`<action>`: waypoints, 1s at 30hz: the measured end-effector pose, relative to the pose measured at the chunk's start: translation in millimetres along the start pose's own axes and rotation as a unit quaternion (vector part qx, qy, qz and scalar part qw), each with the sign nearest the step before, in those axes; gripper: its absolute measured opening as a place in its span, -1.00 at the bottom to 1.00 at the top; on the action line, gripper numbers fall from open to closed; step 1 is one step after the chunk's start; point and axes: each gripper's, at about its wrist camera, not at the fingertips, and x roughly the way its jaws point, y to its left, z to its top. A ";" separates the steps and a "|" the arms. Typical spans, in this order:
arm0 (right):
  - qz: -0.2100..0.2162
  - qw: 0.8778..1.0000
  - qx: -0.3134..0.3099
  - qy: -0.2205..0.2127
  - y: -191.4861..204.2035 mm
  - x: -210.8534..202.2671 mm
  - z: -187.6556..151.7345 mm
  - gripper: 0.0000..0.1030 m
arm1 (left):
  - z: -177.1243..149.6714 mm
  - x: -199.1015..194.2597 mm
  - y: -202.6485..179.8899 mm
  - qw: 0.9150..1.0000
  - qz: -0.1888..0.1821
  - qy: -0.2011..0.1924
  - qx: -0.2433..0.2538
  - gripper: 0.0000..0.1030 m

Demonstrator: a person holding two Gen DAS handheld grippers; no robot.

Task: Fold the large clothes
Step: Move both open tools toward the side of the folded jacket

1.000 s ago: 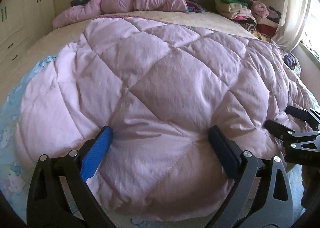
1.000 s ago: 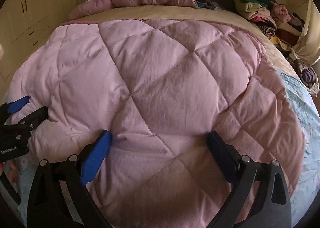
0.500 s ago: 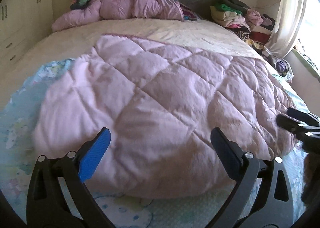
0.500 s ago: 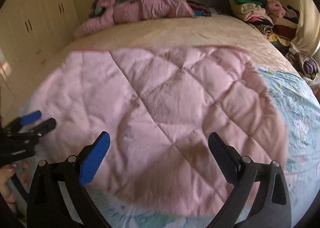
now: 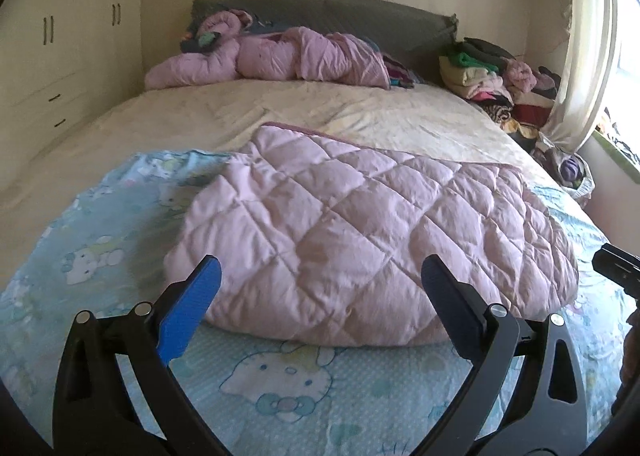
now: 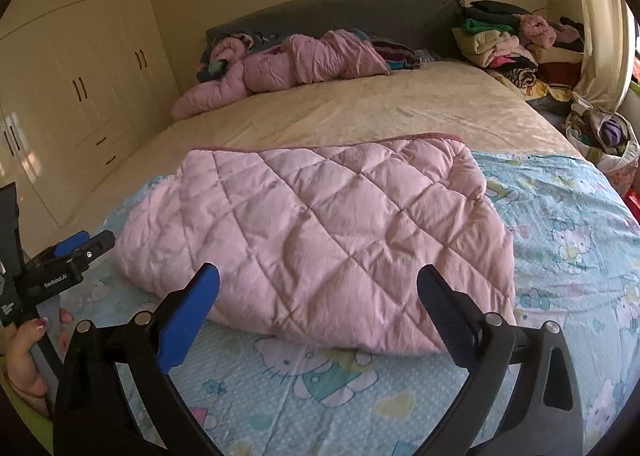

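A pink quilted blanket point(image 5: 360, 232) point(image 6: 320, 228) lies folded into a thick pad on the blue cartoon-print sheet point(image 5: 276, 380) point(image 6: 568, 224) near the bed's foot. My left gripper point(image 5: 320, 288) hangs open just short of its near edge, holding nothing. My right gripper point(image 6: 318, 292) is open too, back from the blanket's near edge with empty jaws. In the right wrist view the left gripper point(image 6: 86, 242) shows at the far left, held by a hand point(image 6: 24, 360). The right gripper's tip point(image 5: 616, 268) peeks in at the right edge of the left wrist view.
A crumpled pink garment point(image 5: 280, 60) point(image 6: 288, 64) lies by the grey headboard point(image 5: 340, 16). Stacked folded clothes point(image 5: 488, 76) point(image 6: 504, 44) sit at the far right beside a curtain point(image 5: 584, 56). Cream wardrobes point(image 6: 80, 88) line the left wall. Bare cream mattress cover point(image 5: 320, 112) stretches behind the blanket.
Both grippers have pulled back from the blanket, which filled the views a second ago. The blanket now lies free on the sheet. Both stayed open throughout.
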 end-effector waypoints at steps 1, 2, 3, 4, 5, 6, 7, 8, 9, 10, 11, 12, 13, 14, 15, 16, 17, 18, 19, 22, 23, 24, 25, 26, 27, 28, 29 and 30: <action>0.002 1.000 0.003 -0.001 0.2 -5.1 -2.3 0.92 | -1.4 -3.4 1.6 1.000 0.001 -0.001 -0.001 0.82; 0.002 1.000 0.004 -0.003 -0.5 -7.3 -3.3 0.92 | -3.6 -7.5 3.9 1.000 0.002 -0.003 -0.004 0.82; 0.003 1.000 0.004 -0.003 0.1 -10.5 -5.6 0.92 | -5.2 -10.2 6.0 1.000 0.004 -0.004 -0.006 0.82; 0.003 1.000 0.003 -0.003 1.9 -10.4 -7.5 0.92 | -7.2 -12.2 7.4 1.000 0.006 -0.004 -0.006 0.82; 0.001 1.000 0.001 -0.001 2.9 -12.2 -9.8 0.92 | -9.9 -14.1 9.1 1.000 0.009 -0.002 -0.006 0.82; 0.001 1.000 0.001 -0.001 3.4 -13.3 -11.7 0.92 | -12.5 -15.4 10.3 1.000 0.013 -0.002 -0.005 0.82; 0.002 1.000 0.003 -0.002 3.0 -14.9 -13.9 0.92 | -15.6 -16.6 11.7 1.000 0.019 -0.001 -0.004 0.82; 0.002 1.000 0.006 -0.001 2.7 -16.3 -16.2 0.92 | -18.0 -17.6 13.2 1.000 0.022 0.001 -0.004 0.82; 0.003 1.000 0.009 -0.001 2.4 -17.5 -19.4 0.92 | -20.4 -17.7 14.6 1.000 0.024 0.004 -0.004 0.82; 0.002 1.000 0.011 0.000 2.6 -18.4 -22.5 0.92 | -22.8 -18.0 15.8 1.000 0.024 0.006 -0.005 0.82; 0.002 1.000 0.013 0.000 2.0 -19.3 -25.0 0.92 | -25.9 -18.0 17.6 1.000 0.027 0.009 -0.006 0.82; 0.002 1.000 0.016 0.000 1.0 -20.3 -27.8 0.92 | -27.9 -18.0 18.9 1.000 0.028 0.011 -0.006 0.82; 0.002 1.000 0.020 0.001 -0.6 -21.2 -31.2 0.92 | -30.1 -17.8 19.9 0.999 0.029 0.013 -0.007 0.82; 0.000 1.000 0.024 0.003 -2.3 -21.6 -34.4 0.92 | -32.7 -17.6 21.5 0.999 0.032 0.016 -0.007 0.82; 0.001 1.000 0.027 0.005 -3.4 -21.4 -36.9 0.92 | -35.0 -17.3 23.0 0.999 0.034 0.019 -0.007 0.82; -0.001 1.000 0.031 0.007 -5.3 -21.8 -39.9 0.92 | -36.7 -16.5 24.5 0.999 0.035 0.022 -0.008 0.82; -0.004 0.999 0.034 0.008 -7.9 -22.8 -42.7 0.92 | -38.3 -16.2 25.0 0.999 0.037 0.023 -0.008 0.82; -0.004 0.999 0.037 0.009 -9.4 -23.1 -44.9 0.92 | -40.0 -15.2 25.8 0.999 0.038 0.026 -0.009 0.82; -0.006 0.999 0.042 0.012 -11.8 -23.2 -48.1 0.92 | -41.3 -14.1 26.2 0.999 0.039 0.028 -0.009 0.82; -0.010 0.999 0.050 0.017 -16.5 -22.5 -54.1 0.92 | -46.3 -9.2 28.9 0.998 0.044 0.038 -0.009 0.82; -0.011 0.998 0.053 0.019 -17.9 -21.9 -56.7 0.92 | -48.1 -7.0 29.6 0.998 0.045 0.042 -0.009 0.82; -0.014 0.998 0.055 0.022 -19.6 -21.0 -59.7 0.92 | -49.6 -5.4 30.1 0.998 0.048 0.045 -0.008 0.82; -0.015 0.998 0.058 0.024 -21.7 -19.8 -61.8 0.92 | -51.5 -3.1 31.3 0.997 0.051 0.049 -0.006 0.82; -0.016 0.998 0.061 0.027 -23.7 -18.3 -65.0 0.92 | -52.6 -1.8 31.8 0.997 0.053 0.050 -0.005 0.82; -0.018 0.997 0.063 0.029 -25.8 -17.5 -66.2 0.92 | -53.7 -0.4 32.2 0.997 0.055 0.052 -0.005 0.82; -0.021 0.997 0.067 0.031 -28.3 -15.9 -69.3 0.92 | -54.1 1.3 33.0 0.997 0.056 0.055 -0.005 0.82; -0.022 0.997 0.070 0.034 -30.6 -14.1 -72.3 0.92 | -55.3 3.1 33.9 0.997 0.056 0.057 -0.006 0.82; -0.023 0.996 0.073 0.037 -32.4 -12.5 -74.4 0.92 | -56.5 4.4 34.4 0.997 0.057 0.059 -0.007 0.82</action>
